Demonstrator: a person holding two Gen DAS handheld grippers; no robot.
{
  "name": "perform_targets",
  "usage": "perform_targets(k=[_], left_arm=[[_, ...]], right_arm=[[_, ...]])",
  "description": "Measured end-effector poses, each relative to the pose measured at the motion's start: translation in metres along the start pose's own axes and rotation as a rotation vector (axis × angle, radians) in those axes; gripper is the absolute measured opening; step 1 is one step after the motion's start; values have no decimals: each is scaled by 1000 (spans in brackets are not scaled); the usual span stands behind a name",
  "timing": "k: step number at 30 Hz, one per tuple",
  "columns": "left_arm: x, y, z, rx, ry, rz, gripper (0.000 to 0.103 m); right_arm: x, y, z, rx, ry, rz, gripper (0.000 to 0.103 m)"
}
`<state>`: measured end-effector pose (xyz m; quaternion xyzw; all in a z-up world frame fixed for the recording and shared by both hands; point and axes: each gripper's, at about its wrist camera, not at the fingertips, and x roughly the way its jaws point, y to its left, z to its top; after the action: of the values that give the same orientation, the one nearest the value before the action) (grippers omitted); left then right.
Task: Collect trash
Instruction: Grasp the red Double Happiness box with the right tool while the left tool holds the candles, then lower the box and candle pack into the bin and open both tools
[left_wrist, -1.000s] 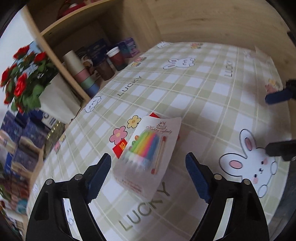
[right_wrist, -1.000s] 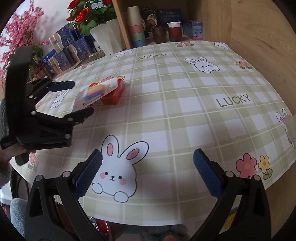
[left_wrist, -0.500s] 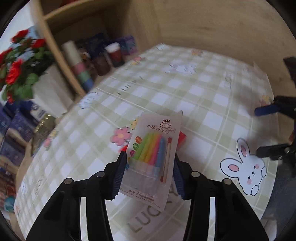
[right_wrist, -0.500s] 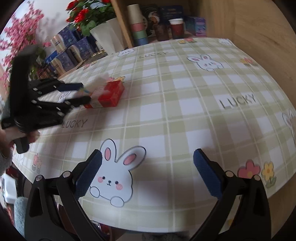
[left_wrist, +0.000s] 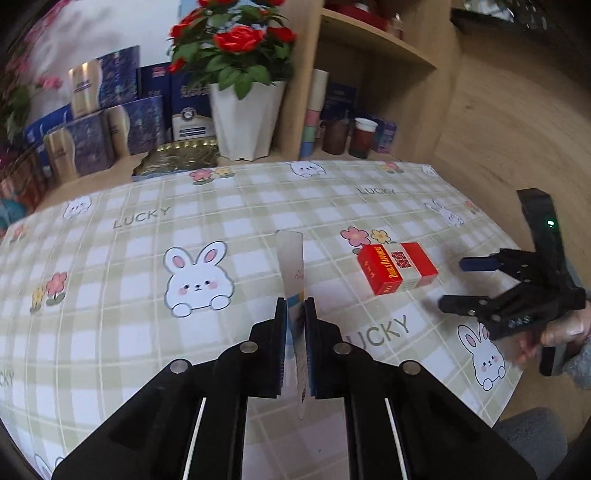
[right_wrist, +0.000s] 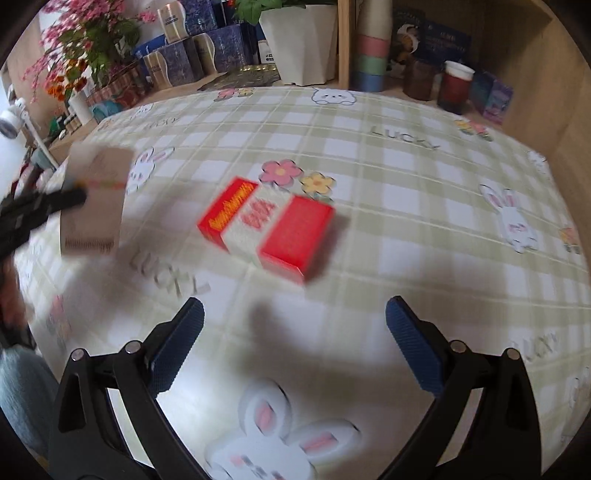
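Note:
A flat pack of coloured birthday candles (left_wrist: 291, 266) stands edge-on between the pads of my left gripper (left_wrist: 295, 306), lifted off the checked tablecloth (left_wrist: 221, 221). The jaws are closing and the pads press on the pack. In the right wrist view the same pack (right_wrist: 94, 199) shows its blurred plain back at far left, in the left gripper (right_wrist: 40, 206). A red and white cigarette box (left_wrist: 397, 267) lies flat on the cloth to the right. My right gripper (right_wrist: 293, 328) hovers open just short of the box (right_wrist: 266, 229), nothing between its fingers.
A white pot of red roses (left_wrist: 245, 118), dark blue boxes (left_wrist: 110, 122) and a shelf with stacked paper cups (right_wrist: 373, 48) line the table's far edge. A wooden wall (left_wrist: 498, 129) closes the right side. A hand (left_wrist: 561, 328) holds the right gripper at the table's near-right edge.
The left jaws closed on the candle pack, lifted it off the red box and rolled it edge-on. The right gripper moved in toward the now uncovered box.

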<state>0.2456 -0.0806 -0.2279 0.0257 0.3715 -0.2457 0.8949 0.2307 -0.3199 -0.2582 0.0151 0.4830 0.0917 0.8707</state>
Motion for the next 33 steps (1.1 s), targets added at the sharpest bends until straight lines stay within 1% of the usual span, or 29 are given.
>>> perform_targets(k=[3, 7, 10, 14, 17, 18, 22, 27, 31, 33], left_arm=[[-10, 11, -4, -41, -14, -1, 9], [-27, 21, -10, -67, -39, 1, 9], [-41, 28, -15, -96, -48, -5, 9], [-58, 36, -25, -133, -41, -7, 9], [-72, 43, -32, -160, -53, -4, 9], [-77, 44, -34, -168, -58, -3, 9], [-90, 48, -38, -183, -72, -7, 9], [-107, 46, -48, -189, -75, -14, 9], [-122, 41, -56, -202, -77, -16, 9], [-130, 38, -61, -206, -82, -20, 9]], right_arm=[[14, 5, 12, 77, -7, 5, 97], [36, 10, 29, 212, -8, 7, 97], [48, 14, 38, 266, 10, -29, 98], [56, 19, 46, 299, 18, -111, 98], [57, 23, 45, 273, 39, -154, 96], [56, 25, 43, 255, 39, -169, 89], [42, 27, 32, 250, 16, -92, 89], [14, 43, 17, 201, -39, -46, 89], [-14, 57, -2, 158, -85, 12, 89], [-30, 65, -16, 132, -108, 28, 89]])
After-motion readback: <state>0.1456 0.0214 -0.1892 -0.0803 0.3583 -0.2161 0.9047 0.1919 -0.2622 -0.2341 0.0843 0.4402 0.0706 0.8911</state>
